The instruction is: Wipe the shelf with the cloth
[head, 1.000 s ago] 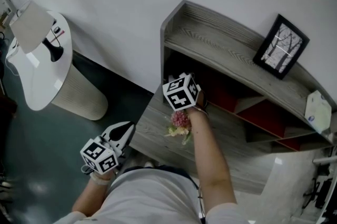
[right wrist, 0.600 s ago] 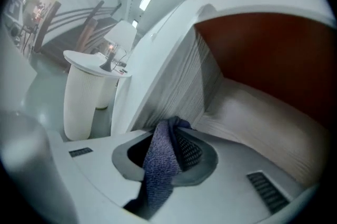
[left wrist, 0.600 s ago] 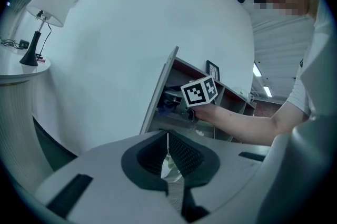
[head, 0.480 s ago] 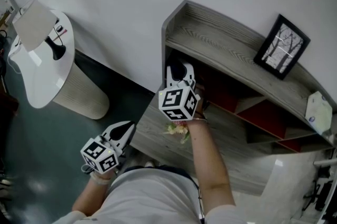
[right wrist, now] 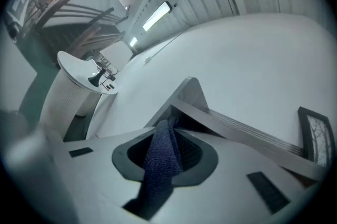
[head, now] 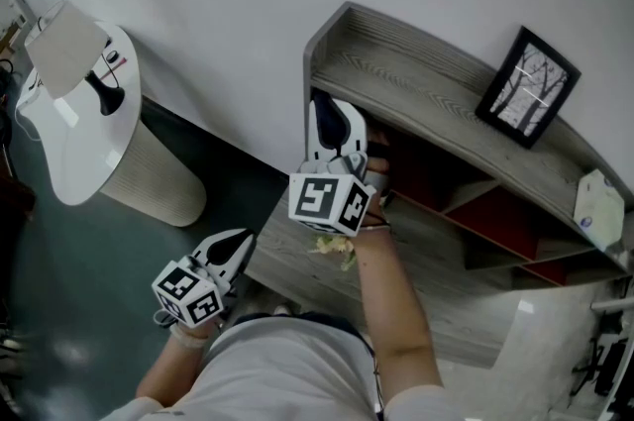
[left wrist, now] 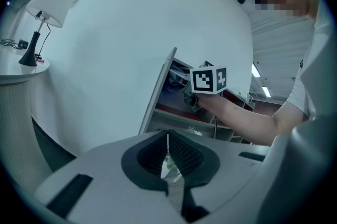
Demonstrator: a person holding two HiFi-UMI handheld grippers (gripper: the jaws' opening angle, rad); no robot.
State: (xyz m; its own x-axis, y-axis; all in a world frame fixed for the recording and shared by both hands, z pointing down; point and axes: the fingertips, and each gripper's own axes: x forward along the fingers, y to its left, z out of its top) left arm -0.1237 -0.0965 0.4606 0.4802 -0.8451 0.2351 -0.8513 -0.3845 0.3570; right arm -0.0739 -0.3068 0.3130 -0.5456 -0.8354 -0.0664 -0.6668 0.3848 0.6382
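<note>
White wall backs a grey wooden shelf (head: 416,77) in the head view. The right gripper (head: 337,117) points into its dark left opening, and the left gripper (head: 230,249) hangs low beside the person.

Left gripper view: jaws closed together, empty.

Right gripper view: jaws clenched on a dark blue cloth (right wrist: 160,159), near the shelf's opening.

Dark blue, coarse knit on the cloth (right wrist: 160,165) pinched in the right gripper (right wrist: 167,130); black mesh on its fingers (right wrist: 192,157), white on their shells. Black-and-white square markers on the cube (head: 332,203) behind the fingers. Ahead of the fingers, grey wood grain over the shelf (head: 416,82), red on its inner panels (head: 507,216), black round the picture frame (head: 527,87) with pale bare branches inside. Left of the fingers, glossy white on the round stand (head: 74,142), dark teal on the floor (head: 59,310).
</note>
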